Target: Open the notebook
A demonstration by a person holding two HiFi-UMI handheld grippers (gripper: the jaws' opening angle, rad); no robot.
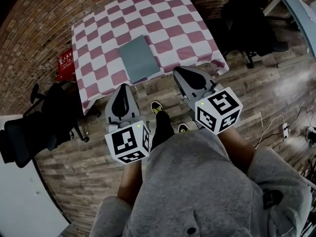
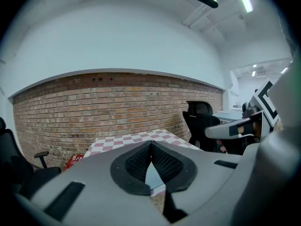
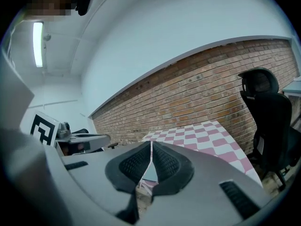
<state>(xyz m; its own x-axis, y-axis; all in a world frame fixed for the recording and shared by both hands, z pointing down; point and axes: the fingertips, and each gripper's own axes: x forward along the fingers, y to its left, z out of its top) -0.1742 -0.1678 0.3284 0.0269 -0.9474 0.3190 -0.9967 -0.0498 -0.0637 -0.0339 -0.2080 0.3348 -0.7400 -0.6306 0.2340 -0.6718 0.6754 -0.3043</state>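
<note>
Currently my left tongs (image 1: 123, 86) and right tongs (image 1: 176, 71) are pinched together, empty. The grey notebook (image 1: 139, 58) lies closed at the near edge of the table (image 1: 94, 48). Its cover looks light and flexible, so I should lift it at a free corner.

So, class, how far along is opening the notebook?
Done: nothing yet; the notebook lies closed on the table. In hand: left gripper and right gripper, both shut and empty, sit short of the table. Left: reach the notebook and lift its cover.
</note>
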